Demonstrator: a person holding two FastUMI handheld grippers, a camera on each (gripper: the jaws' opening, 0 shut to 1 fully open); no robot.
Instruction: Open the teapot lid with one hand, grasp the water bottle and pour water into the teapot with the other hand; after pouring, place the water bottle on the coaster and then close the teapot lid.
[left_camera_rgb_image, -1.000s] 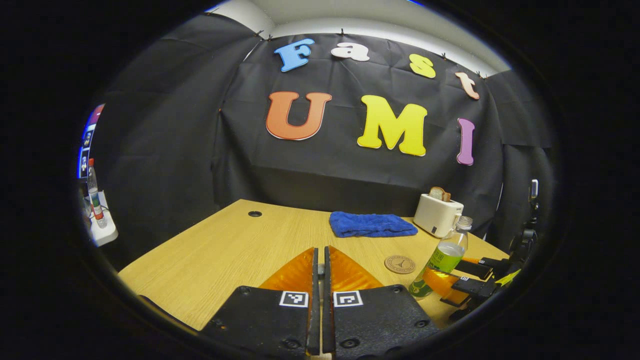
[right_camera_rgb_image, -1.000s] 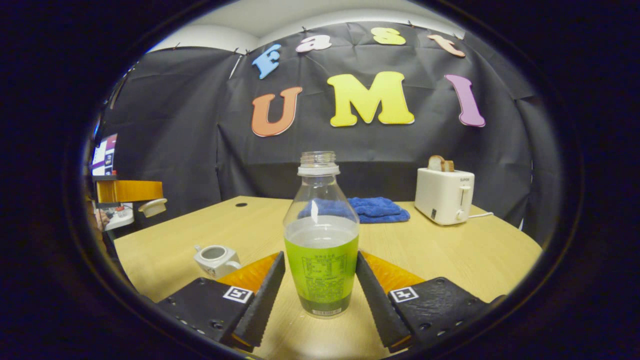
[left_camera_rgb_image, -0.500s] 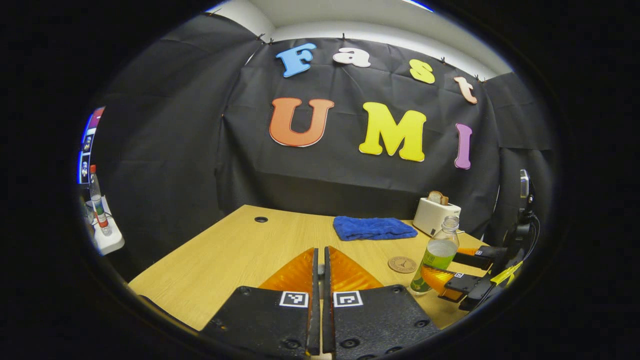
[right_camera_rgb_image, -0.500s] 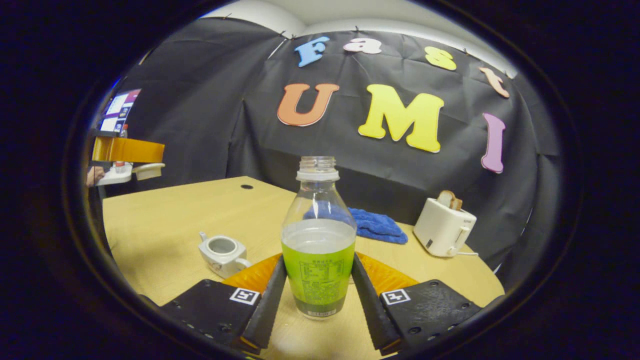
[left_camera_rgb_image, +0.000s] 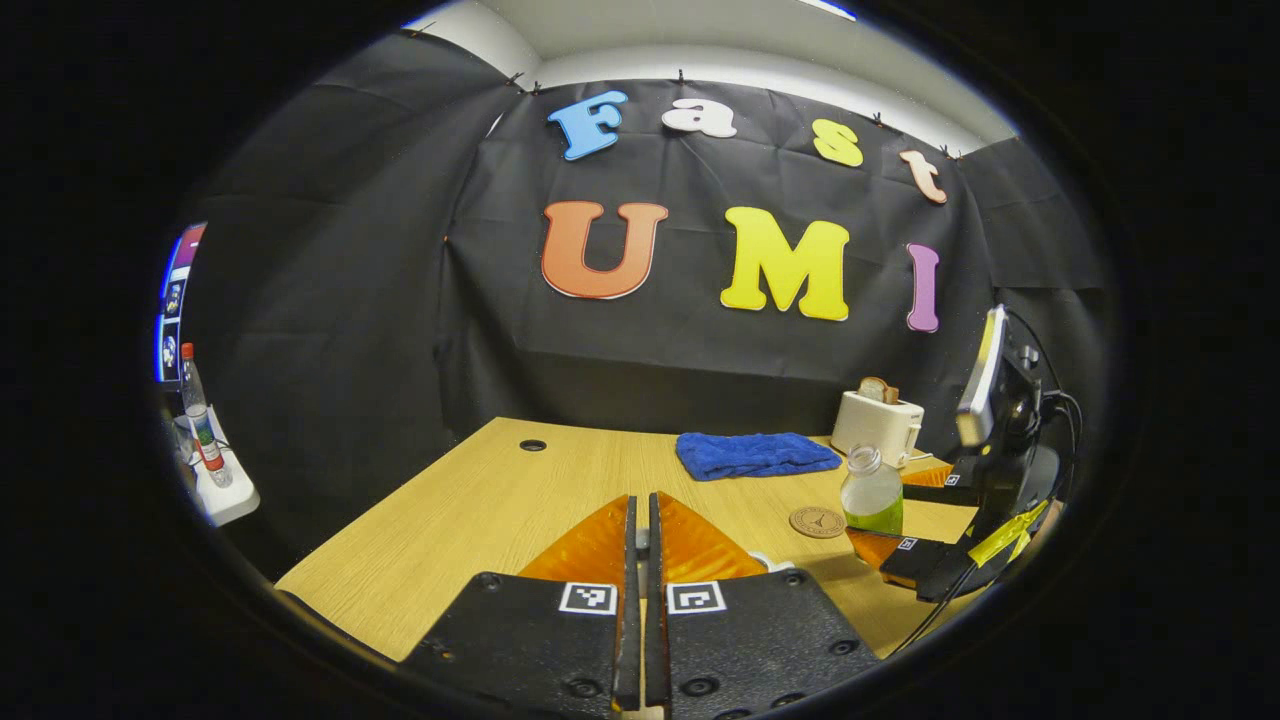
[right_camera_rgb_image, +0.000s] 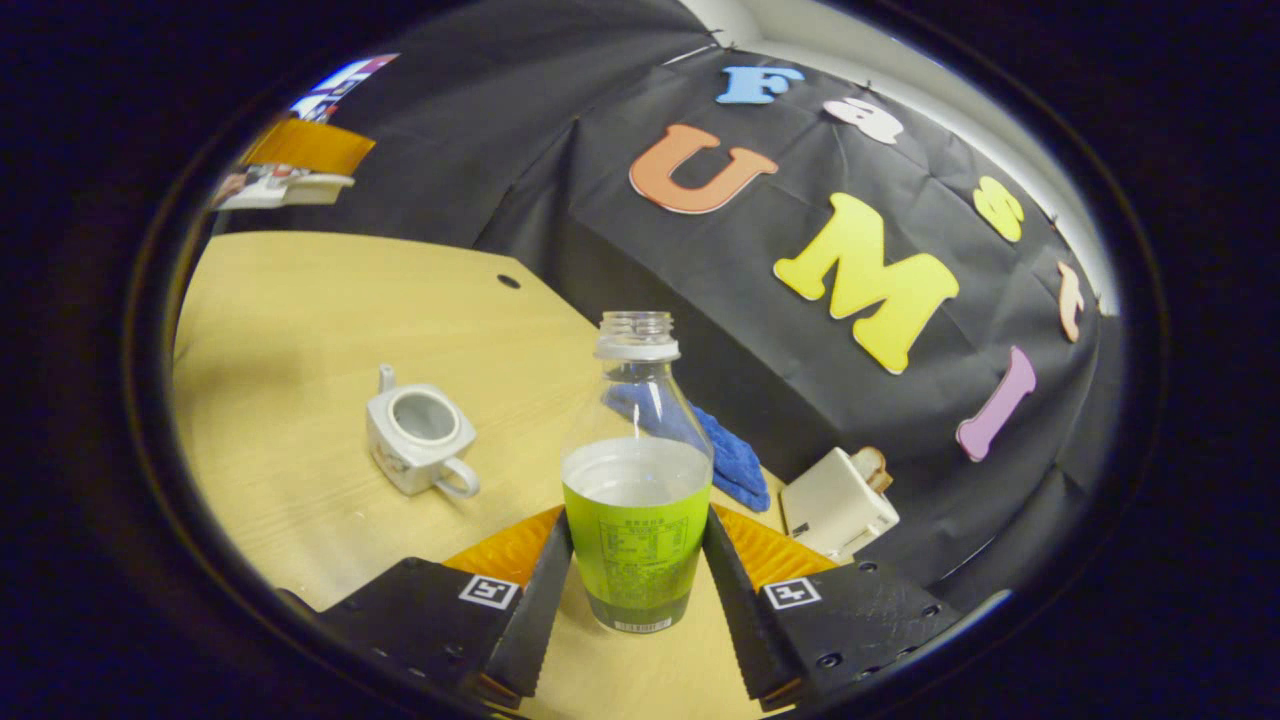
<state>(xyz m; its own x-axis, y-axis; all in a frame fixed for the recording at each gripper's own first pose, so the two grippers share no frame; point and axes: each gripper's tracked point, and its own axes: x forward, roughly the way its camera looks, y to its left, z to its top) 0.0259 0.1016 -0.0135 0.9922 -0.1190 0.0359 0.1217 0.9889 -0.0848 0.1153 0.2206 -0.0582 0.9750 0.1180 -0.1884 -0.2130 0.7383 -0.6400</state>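
Observation:
My right gripper (right_camera_rgb_image: 637, 522) is shut on the clear, uncapped water bottle (right_camera_rgb_image: 637, 470), which is partly filled and has a green label. It holds the bottle above the table, and the view leans over. The white teapot (right_camera_rgb_image: 415, 440) stands open on the wood to the lower left of the bottle. My left gripper (left_camera_rgb_image: 640, 505) is shut. In the right gripper view, the left gripper (right_camera_rgb_image: 305, 148) holds the white lid (right_camera_rgb_image: 285, 188) high at the far left. The left gripper view has the bottle (left_camera_rgb_image: 872, 492) and the right gripper (left_camera_rgb_image: 905, 520) beside the round coaster (left_camera_rgb_image: 817, 521).
A folded blue towel (left_camera_rgb_image: 757, 453) lies at the back of the wooden table (left_camera_rgb_image: 480, 500). A white toaster (left_camera_rgb_image: 880, 425) with bread stands to its right. The table has a cable hole (left_camera_rgb_image: 533, 445). A side shelf with a bottle (left_camera_rgb_image: 200, 430) is off to the left.
The right gripper closed on the bottle, lifted it off the table and tilted toward the teapot. The left gripper stayed shut and nearly still.

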